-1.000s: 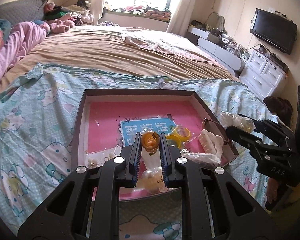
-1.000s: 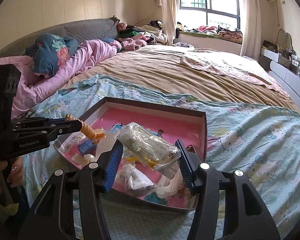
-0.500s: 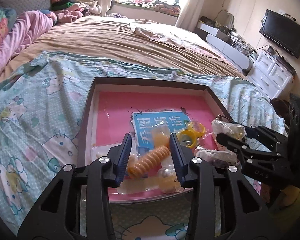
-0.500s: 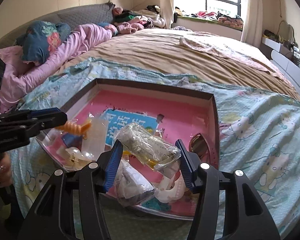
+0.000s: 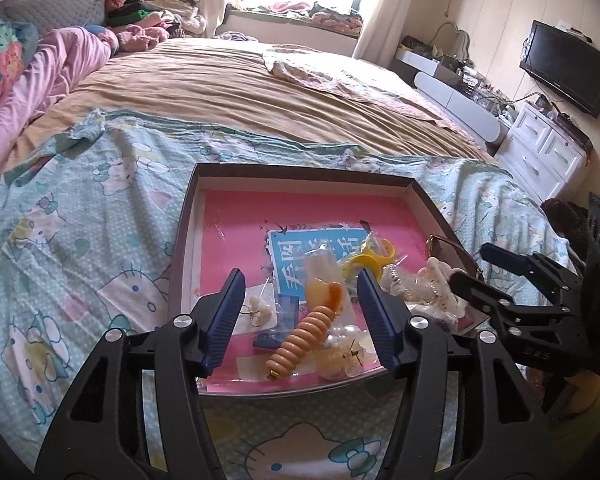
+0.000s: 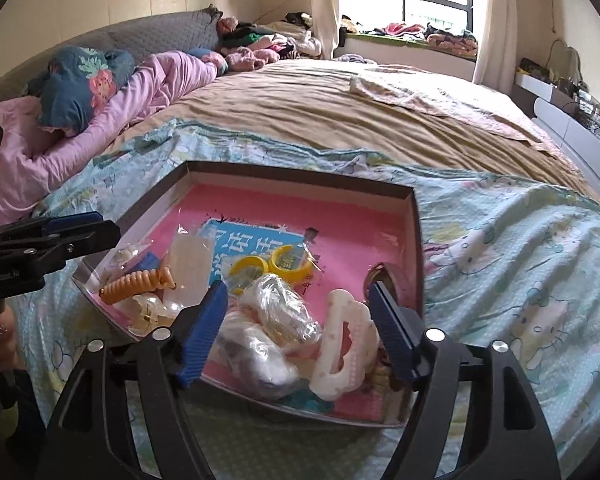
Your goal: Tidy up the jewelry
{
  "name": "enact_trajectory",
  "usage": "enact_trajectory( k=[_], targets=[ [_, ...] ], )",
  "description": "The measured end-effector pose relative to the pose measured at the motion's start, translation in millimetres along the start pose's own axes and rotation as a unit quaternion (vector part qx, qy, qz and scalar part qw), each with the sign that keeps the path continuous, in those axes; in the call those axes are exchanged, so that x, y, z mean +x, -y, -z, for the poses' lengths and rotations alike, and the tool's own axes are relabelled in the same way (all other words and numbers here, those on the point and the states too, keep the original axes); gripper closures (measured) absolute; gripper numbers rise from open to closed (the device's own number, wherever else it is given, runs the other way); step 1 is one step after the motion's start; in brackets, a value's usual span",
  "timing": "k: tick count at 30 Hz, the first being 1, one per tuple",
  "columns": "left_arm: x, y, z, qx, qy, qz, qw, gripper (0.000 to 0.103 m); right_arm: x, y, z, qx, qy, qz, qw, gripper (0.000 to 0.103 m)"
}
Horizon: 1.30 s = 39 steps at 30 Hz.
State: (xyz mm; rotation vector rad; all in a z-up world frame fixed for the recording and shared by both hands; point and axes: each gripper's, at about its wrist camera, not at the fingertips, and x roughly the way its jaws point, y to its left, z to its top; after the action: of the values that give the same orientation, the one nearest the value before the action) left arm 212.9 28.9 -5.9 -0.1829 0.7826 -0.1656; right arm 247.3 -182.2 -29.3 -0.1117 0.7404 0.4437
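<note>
A shallow box (image 5: 182,216) with dark walls and a pink floor lies on the bed (image 5: 80,216), on a light blue cartoon-print sheet, and all the jewelry is inside it, mostly in the near half. An orange spiral piece (image 5: 302,338) with ribbed coils lies at an angle near the front edge; one end of it goes into a clear bag (image 5: 322,280). Just beside it are pale, glossy pearl-like beads (image 5: 340,346) in clear plastic. To the left lies a small packet with a pale earring (image 5: 258,310), and next to it a small blue card (image 5: 286,308). Two yellow rings (image 6: 270,266) sit side by side on a blue printed sheet (image 5: 316,248) in the middle. On the right side a white scalloped clip (image 6: 344,346) lies near two crumpled clear bags (image 6: 276,328), and a brown round frame (image 6: 382,278) leans at the right wall. The left hand-held gripper (image 5: 300,316) hangs over the front left part of the box, its jaws wide apart on both sides of the spiral piece and holding nothing. The right hand-held gripper (image 6: 298,328) is over the front right part, also spread wide and empty, with the bags and the clip between its fingers.
</note>
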Motion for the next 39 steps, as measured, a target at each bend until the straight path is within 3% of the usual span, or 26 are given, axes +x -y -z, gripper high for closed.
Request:
enact_trajectory(
  k=[8, 10, 14, 17, 24, 39],
  targets=[
    [-18.6, 5.2, -2.3, -0.002, 0.012, 0.002, 0.9999, 0.042, -43.6, 2.7, 1.4, 0.009, 0.039, 0.005, 0.999, 0.007],
    [-23.0, 7.3, -2.6, -0.001, 0.014, 0.002, 0.9999, 0.041, -53.2, 2.0, 2.8, 0.011, 0.045, 0.003, 0.999, 0.006],
    [-36.4, 11.8, -2.0, 0.002, 0.022, 0.003, 0.9998, 0.030, -69.1, 0.1, 6.2, 0.015, 0.054, -0.001, 0.998, 0.005],
    [-44.5, 15.5, -0.9, 0.006, 0.025, 0.001, 0.9997, 0.028, -79.8, -2.5, 10.0, 0.016, 0.058, -0.005, 0.998, 0.005],
    [-61.5, 20.0, 7.0, 0.011, 0.030, -0.005, 0.9995, 0.010, -103.4, -4.6, 16.9, 0.027, 0.070, -0.015, 0.997, 0.005],
    [-97.1, 21.0, 42.5, 0.004, 0.018, -0.021, 0.9996, 0.010, -132.9, -10.4, 45.7, 0.049, 0.068, -0.010, 0.996, 0.005]
  ],
)
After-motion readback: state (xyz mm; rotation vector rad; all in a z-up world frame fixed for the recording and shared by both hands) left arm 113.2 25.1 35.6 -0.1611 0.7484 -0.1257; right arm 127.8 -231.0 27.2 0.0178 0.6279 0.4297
